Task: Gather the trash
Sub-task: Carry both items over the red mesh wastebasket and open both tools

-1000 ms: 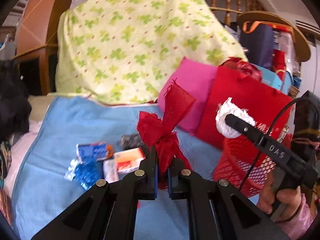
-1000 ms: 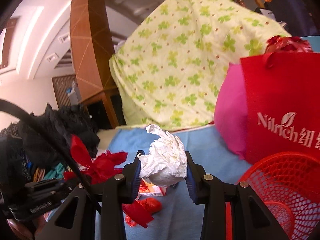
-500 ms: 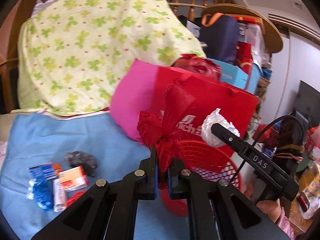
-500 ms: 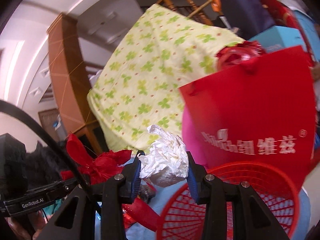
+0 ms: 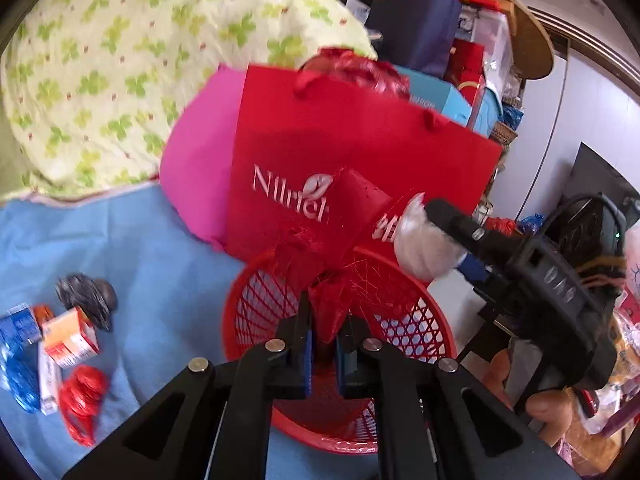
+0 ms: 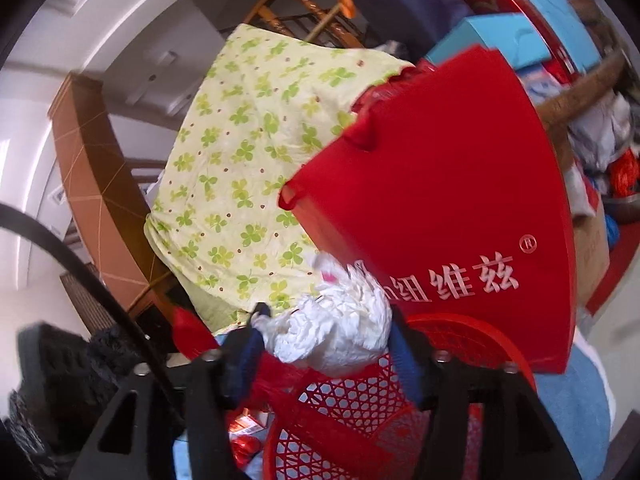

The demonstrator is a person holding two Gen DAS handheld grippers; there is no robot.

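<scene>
My left gripper [image 5: 325,334] is shut on a frayed red cloth scrap [image 5: 320,264] and holds it over the red mesh basket [image 5: 260,292]. My right gripper [image 6: 326,336] is shut on a crumpled white paper ball [image 6: 336,334], also over the basket [image 6: 352,432]. The paper ball [image 5: 420,248] and right gripper show at the right of the left wrist view. More trash lies on the blue cloth [image 5: 132,256]: a dark wad [image 5: 86,296], an orange-white box [image 5: 70,336], a red wrapper [image 5: 80,400], blue packets [image 5: 18,360].
A red paper bag [image 5: 340,152] and a pink bag [image 5: 200,168] stand right behind the basket. A clover-print quilt [image 5: 120,60] is piled at the back. Cluttered boxes and bags fill the right side.
Both grippers swung to the right from above the blue cloth to over the red basket, each still holding its piece of trash.
</scene>
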